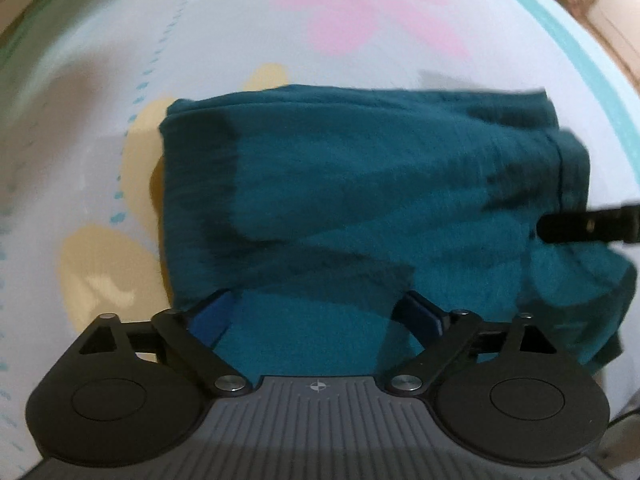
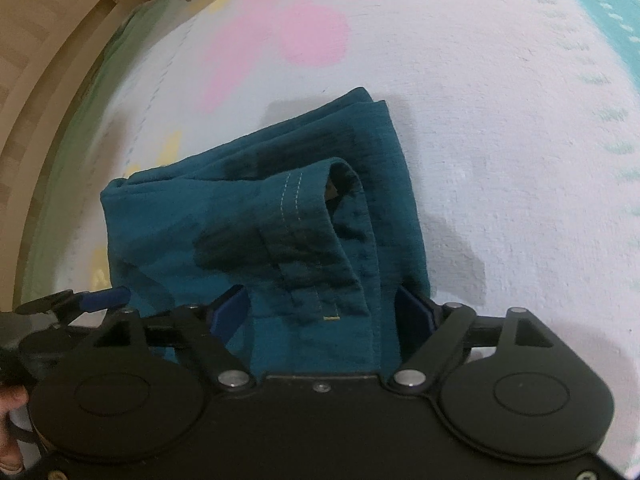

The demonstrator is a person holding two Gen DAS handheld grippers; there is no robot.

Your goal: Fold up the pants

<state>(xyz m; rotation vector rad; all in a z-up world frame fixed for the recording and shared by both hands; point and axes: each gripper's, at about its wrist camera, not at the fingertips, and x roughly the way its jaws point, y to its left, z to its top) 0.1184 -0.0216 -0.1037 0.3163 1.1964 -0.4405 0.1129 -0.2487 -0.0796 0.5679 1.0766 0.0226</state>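
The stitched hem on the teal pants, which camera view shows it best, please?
The right wrist view: the hem lies near the middle of the picture, sharp, its pale stitch lines and a turned-up corner plain. The left wrist view shows the pants blurred, only a dark seam near their right end, no stitching.

A home bedroom: a bed sheet (image 2: 500,120) printed with pastel shapes (pink, yellow, teal) covers the bed, beside a pale wooden floor (image 2: 36,80).
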